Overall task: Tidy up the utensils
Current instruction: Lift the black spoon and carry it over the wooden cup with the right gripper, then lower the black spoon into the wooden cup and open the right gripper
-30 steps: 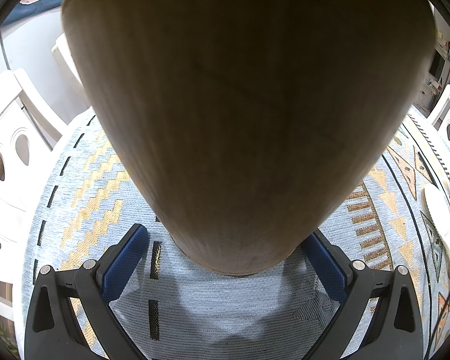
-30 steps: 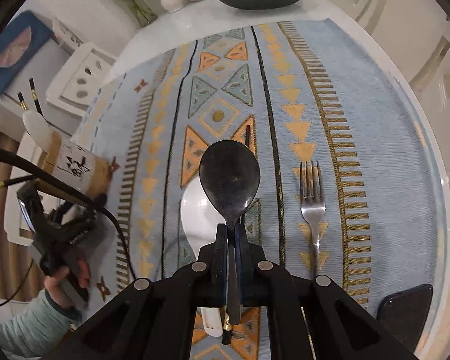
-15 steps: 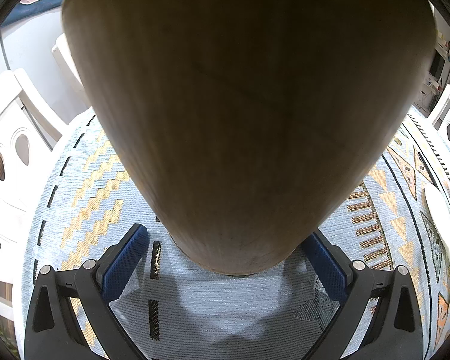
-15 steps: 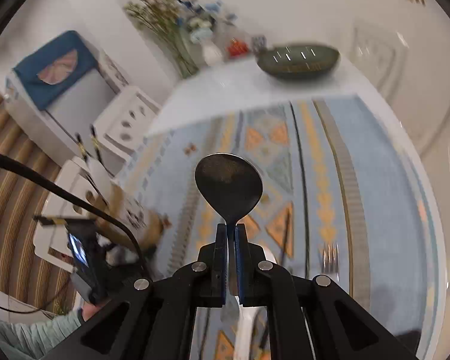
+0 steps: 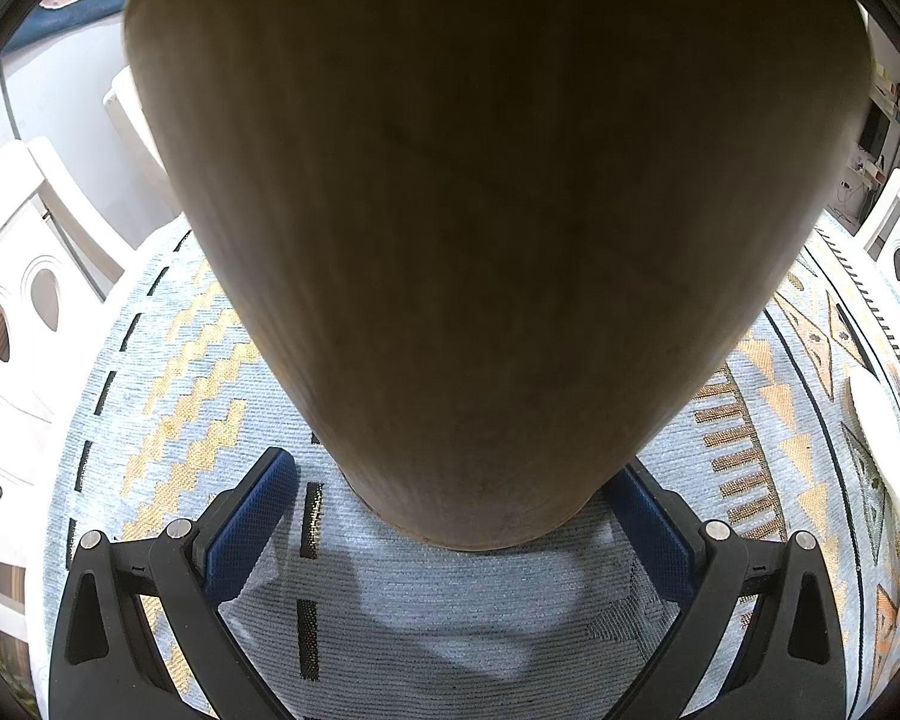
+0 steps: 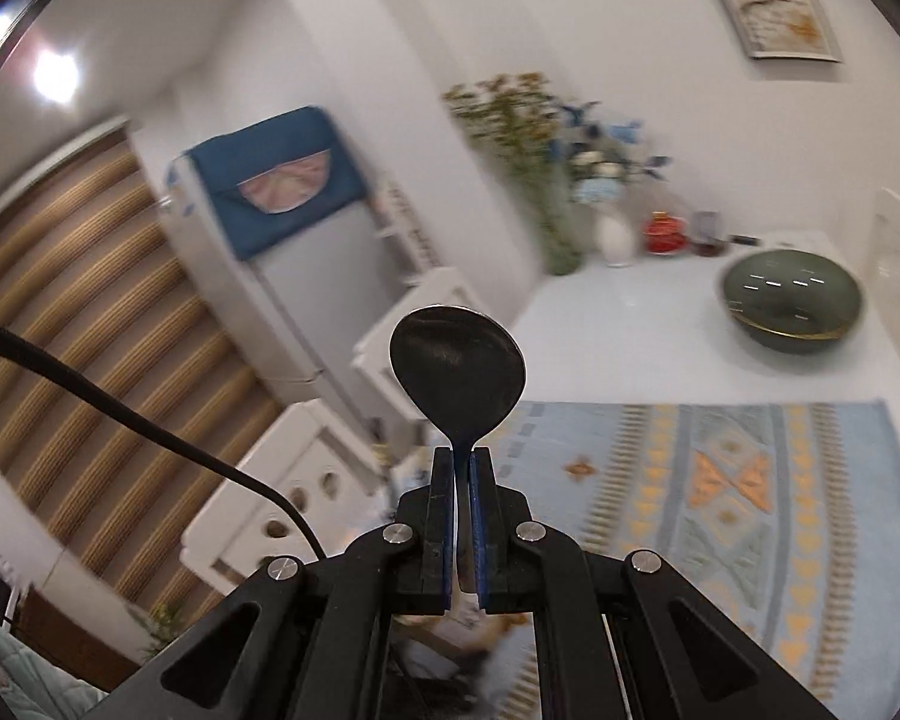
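Spoon lifted, holder gripped

Right gripper [image 6: 462, 474] pinches a dark spoon [image 6: 457, 373] by its neck; left gripper [image 5: 456, 516] clamps the wooden holder [image 5: 486, 228], contents unseen; green bowl [image 6: 791, 311] looks empty.

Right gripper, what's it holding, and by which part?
The right gripper holds a dark spoon, pinched at the neck just below the bowl.

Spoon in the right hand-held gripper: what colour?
Black spoon, slightly glossy; clearest in the right wrist view.
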`<state>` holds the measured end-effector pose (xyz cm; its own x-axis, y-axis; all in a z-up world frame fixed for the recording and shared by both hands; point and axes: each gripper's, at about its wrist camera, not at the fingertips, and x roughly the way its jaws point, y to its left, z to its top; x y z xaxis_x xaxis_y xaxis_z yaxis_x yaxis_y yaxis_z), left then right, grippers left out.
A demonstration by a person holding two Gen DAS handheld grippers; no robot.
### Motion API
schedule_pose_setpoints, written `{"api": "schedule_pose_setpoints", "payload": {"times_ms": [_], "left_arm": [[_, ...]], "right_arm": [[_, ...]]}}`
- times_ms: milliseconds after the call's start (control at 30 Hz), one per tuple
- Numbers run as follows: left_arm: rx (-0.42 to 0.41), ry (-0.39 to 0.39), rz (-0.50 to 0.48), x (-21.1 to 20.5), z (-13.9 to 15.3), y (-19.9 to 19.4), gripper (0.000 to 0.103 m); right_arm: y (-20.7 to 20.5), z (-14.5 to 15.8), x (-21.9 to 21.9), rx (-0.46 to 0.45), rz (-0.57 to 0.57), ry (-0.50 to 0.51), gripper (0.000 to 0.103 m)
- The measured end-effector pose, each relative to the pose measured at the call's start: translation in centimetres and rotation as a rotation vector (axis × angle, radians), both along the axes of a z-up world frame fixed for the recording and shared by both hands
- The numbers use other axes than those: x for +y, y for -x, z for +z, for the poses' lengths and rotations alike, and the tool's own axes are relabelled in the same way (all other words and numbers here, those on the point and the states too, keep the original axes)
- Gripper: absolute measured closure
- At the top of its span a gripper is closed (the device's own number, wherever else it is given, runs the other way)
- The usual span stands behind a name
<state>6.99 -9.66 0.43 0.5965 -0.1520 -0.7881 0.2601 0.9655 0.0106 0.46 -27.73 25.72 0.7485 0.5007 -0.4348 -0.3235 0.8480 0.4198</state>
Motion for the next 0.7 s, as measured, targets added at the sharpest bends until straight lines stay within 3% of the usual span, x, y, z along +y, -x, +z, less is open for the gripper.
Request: {"api": "schedule_pose_setpoints", "payload": {"times_ms": [233, 700], "left_arm": [[0.000, -0.001, 0.000, 0.2, -0.1, 0.0, 0.000], [0.000, -0.001, 0.000, 0.1, -0.1, 0.1, 0.000]], "right_arm": [[-2.0, -1.8, 4.8, 0.008, 0.103, 0.053, 0.098], [-3.8, -4.8, 6.5, 0.081, 0.134, 0.091, 0.098]]}}
